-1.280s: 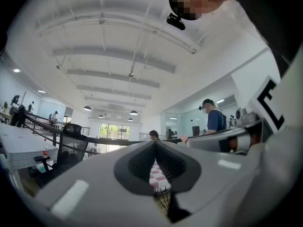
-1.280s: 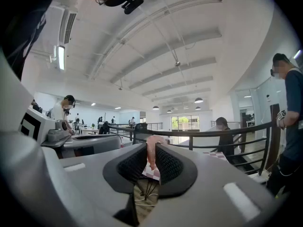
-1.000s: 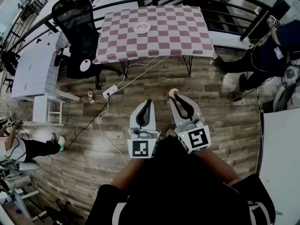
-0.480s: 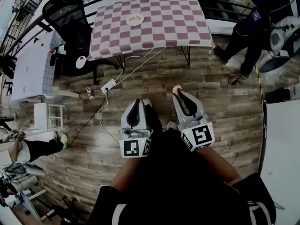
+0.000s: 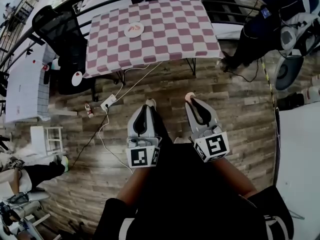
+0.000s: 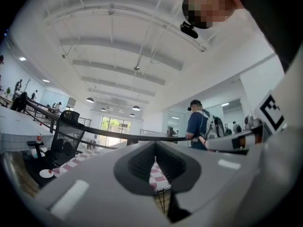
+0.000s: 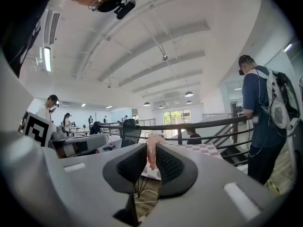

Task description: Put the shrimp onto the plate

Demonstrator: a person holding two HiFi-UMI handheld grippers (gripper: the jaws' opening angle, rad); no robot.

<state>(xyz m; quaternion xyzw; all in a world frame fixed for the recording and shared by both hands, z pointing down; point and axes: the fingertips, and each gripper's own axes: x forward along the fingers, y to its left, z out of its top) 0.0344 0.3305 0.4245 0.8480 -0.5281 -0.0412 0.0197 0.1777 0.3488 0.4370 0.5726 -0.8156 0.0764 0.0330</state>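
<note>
Right gripper [image 5: 190, 100] is held low in front of the person, over wood floor [image 5: 240, 109], jaws clamped on the shrimp [image 5: 189, 97]. In head view the shrimp is only a pink nub at the jaw tips. Right gripper view shows the right gripper [image 7: 151, 159] with its pads nearly together and the shrimp [image 7: 152, 146] pinched upright between them, its top poking above the tips. Left gripper [image 5: 146, 106] sits just beside the right one, also over the floor. Left gripper view shows the left gripper [image 6: 155, 151] with its jaws pressed together and nothing between them, only a thin slit with checkered cloth behind. The plate [image 5: 134, 29] lies on the checkered table [image 5: 170, 39], well apart from both grippers; something reddish is on it, too small to tell. Only head view shows the plate. Both gripper views show a standing person [image 7: 262, 122] in blue with a backpack at the railing [image 7: 208, 123]. In head view that person [image 5: 272, 19] is right of the table and a black chair [image 5: 52, 29] is left of it.
</note>
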